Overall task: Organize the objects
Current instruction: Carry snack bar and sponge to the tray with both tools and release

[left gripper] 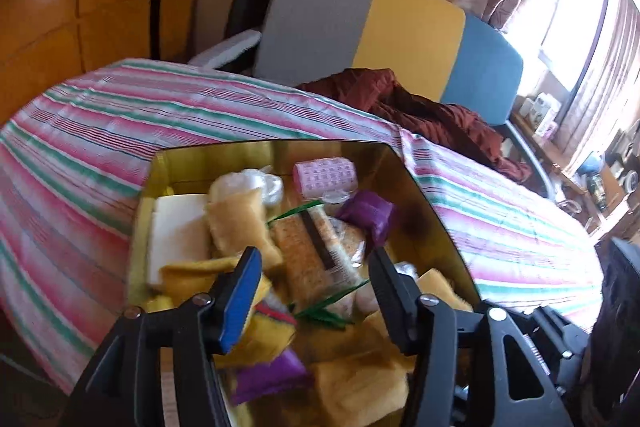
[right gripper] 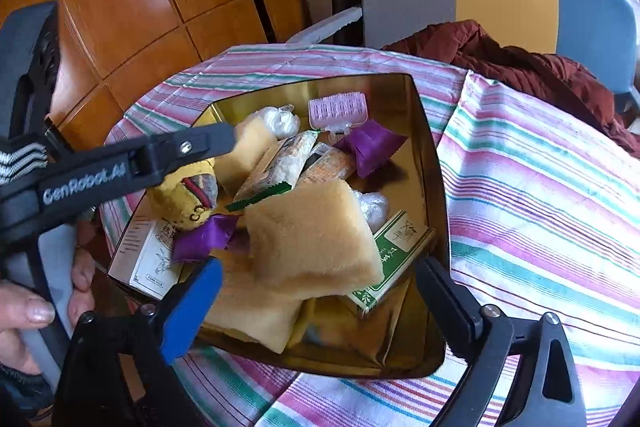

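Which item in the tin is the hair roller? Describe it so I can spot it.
Find the gold tin on the striped cloth. At its far wall lies the hair roller, a pale pink bristled cylinder. The neighbouring purple packet is smooth and dark.

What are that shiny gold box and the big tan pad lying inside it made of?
Gold box: probably thin metal or foil-lined card, since its walls mirror the contents.
Tan pad: looks like soft sponge or fibrous foam, with a matte, fuzzy surface.

Right hand-held gripper [right gripper: 316,291] hangs over the near edge of the gold box [right gripper: 434,163], angled down, jaws wide apart, nothing gripped. Left hand-held gripper [left gripper: 314,263] over the box's near-left part, jaws apart, empty. A hand [right gripper: 36,311] grips its handle left of the box.
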A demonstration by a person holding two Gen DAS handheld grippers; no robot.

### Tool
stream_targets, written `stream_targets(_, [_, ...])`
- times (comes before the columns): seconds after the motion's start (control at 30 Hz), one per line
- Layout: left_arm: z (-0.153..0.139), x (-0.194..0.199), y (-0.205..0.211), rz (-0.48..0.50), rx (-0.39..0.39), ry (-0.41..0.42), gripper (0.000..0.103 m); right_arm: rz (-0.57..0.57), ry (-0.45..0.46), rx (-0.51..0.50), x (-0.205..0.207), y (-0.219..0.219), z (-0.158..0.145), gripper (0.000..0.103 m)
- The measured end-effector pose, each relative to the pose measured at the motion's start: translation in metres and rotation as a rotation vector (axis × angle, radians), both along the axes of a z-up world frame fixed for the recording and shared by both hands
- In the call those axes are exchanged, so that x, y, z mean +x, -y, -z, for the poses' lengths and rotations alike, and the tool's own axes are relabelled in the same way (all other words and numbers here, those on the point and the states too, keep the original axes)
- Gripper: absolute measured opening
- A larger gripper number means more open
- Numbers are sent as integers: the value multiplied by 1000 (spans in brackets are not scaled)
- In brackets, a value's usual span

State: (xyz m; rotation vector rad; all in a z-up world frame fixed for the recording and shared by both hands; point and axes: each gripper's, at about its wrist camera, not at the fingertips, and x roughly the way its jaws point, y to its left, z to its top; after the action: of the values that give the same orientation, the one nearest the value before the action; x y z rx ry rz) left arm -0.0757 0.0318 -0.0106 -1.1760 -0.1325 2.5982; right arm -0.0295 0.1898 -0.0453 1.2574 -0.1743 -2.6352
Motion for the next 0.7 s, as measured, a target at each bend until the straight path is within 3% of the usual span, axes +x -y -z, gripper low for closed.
stream_targets(0.1, [-9, 14, 4, -44, -67, -41, 62, 21, -18, 12, 7, 2, -3, 103])
stream_targets(0.5, [-42, 64, 6, -139, -174, -154, 63, 79, -78, 43, 33, 6, -19, 103])
stream_targets(0.7, [-44, 83, 6, -193, -212, -152, 63, 115, -84, 34, 50, 0, -21, 103])
